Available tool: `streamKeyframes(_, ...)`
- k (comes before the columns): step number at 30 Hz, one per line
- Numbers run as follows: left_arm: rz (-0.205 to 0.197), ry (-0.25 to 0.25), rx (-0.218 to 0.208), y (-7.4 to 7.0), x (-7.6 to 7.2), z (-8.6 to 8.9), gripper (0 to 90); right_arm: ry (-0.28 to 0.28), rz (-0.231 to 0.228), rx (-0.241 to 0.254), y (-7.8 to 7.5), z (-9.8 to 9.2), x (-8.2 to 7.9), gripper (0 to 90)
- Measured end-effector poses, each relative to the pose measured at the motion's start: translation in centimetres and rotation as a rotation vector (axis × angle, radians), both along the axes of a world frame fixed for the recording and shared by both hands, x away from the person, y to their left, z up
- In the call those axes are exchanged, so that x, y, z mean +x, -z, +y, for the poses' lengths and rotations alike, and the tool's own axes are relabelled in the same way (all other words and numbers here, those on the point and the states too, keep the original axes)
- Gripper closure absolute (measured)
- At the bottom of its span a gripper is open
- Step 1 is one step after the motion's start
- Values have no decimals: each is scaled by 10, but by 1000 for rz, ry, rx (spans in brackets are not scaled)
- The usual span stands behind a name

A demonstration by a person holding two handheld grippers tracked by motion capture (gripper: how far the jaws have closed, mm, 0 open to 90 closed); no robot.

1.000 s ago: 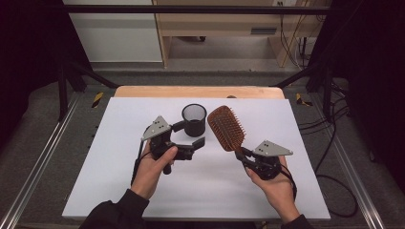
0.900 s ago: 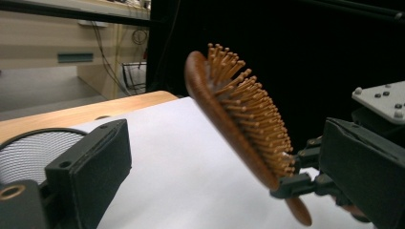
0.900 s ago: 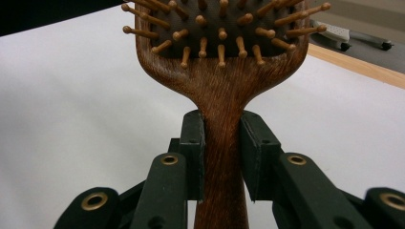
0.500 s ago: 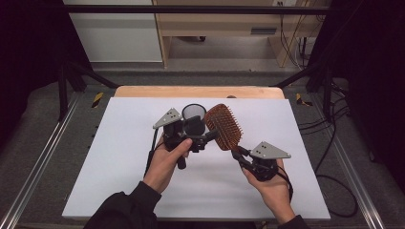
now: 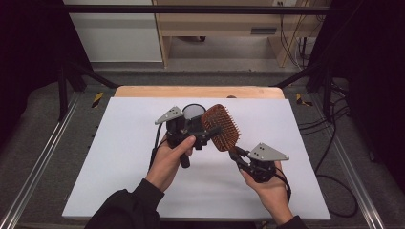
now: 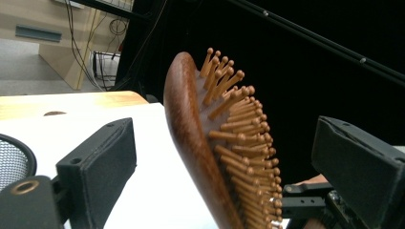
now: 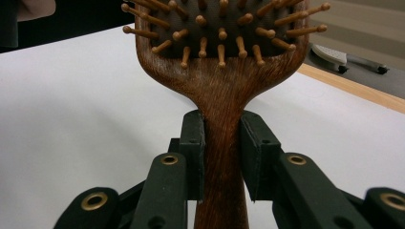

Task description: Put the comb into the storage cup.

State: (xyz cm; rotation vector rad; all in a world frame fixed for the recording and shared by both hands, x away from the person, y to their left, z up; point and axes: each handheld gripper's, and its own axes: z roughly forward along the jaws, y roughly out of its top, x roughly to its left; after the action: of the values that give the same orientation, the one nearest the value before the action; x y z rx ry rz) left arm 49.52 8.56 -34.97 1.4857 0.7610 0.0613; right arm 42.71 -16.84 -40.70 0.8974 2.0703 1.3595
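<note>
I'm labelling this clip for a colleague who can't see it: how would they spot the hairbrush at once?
Start at the white table and look just right of its middle, beside the round black mesh cup. The hairbrush is raised there, its handle clamped in the right tool. It alone is brown wood, a paddle head studded with wooden pins.

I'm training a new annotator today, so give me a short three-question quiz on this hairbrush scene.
1. True or false: the right gripper is shut on the hairbrush handle.
2. What stands between the left gripper jaws?
A. the brush head, untouched
B. the mesh cup
C. nothing
3. Fill in: beside the left gripper stands a black ____ cup on the white table.

Key: 1 true: both pads press the handle. 2 A: the jaws have just been closing, with gaps still on both sides of the head. 3 mesh.
</note>
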Motion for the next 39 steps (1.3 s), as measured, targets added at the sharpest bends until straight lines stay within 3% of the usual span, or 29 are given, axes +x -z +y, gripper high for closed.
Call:
streamKeyframes(10,-4,-18,4,-4,1,-9,204,-2,-15,10,-1,1,-2,728)
streamKeyframes(19,20,-9,-14,-2,3,-12,297,-8,-17,9,-1,2,-2,728)
streamKeyframes(31,45,-31,-22,-3,2,-13,356,-7,-13,7,2,4,-1,728)
streamKeyframes(39,40,-55,-9,-2,1,-16,395,-4,-4,9,4,4,0,728)
